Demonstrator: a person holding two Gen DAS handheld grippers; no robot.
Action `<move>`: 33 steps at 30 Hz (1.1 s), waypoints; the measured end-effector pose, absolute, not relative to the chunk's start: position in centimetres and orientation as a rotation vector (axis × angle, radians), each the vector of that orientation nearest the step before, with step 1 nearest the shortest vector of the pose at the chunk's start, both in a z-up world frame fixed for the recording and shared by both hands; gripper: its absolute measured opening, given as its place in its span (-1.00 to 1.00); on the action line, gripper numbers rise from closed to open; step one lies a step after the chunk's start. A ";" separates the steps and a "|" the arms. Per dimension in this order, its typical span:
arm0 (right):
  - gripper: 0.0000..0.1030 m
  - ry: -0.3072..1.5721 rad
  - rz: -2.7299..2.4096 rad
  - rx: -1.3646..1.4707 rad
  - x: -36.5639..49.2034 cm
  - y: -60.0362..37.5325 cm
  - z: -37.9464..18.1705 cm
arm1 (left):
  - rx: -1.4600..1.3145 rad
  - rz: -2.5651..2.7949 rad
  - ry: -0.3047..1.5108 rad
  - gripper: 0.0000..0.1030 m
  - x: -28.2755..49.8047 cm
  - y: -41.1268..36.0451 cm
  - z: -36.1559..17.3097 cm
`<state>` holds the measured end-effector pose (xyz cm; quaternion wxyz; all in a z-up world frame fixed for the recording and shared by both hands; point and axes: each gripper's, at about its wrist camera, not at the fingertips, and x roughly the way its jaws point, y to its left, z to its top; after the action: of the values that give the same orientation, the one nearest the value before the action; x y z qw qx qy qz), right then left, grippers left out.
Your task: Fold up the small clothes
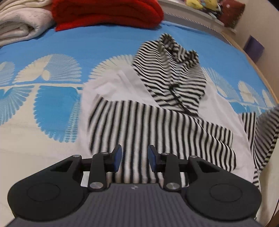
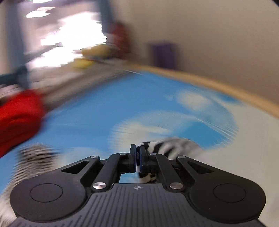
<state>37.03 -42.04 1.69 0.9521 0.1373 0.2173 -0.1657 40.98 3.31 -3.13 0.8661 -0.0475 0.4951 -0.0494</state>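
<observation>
Left jaws point(image 1: 134, 158) parted, empty, above striped hooded garment point(image 1: 157, 122) on bed point(image 1: 52, 108) | right jaws point(image 2: 137, 158) clenched on its striped edge point(image 2: 167, 148) | soft, light, limp; grip hems.

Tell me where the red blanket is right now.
In the left wrist view the red blanket lies folded at the far edge of the blue bedspread, right of a cream blanket and beyond the striped top.

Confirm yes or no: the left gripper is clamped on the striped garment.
No: the left gripper stands open above the striped garment, pads apart.
</observation>
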 end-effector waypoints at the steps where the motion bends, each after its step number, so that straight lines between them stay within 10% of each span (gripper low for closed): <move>1: -0.95 0.424 -0.209 0.232 37.1 -38.7 2.4 | -0.109 -0.093 1.035 -0.29 41.0 3.9 -3.0; 8: -0.86 0.748 0.615 0.142 36.0 -21.9 0.4 | -0.191 -0.061 1.025 -0.29 41.2 7.1 -2.1; 19: -0.14 0.823 0.165 0.335 35.3 -25.9 4.2 | -0.292 -0.086 1.058 -0.29 41.7 7.2 -2.7; 33: -0.12 0.991 -0.091 0.581 37.7 -30.4 -1.9 | -0.140 -0.314 1.082 -0.30 41.2 -4.6 -6.6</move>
<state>37.69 -30.36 -1.87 0.8385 0.2746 0.4686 -0.0430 41.18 -4.56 -6.60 0.8432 -0.0663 0.5124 -0.1488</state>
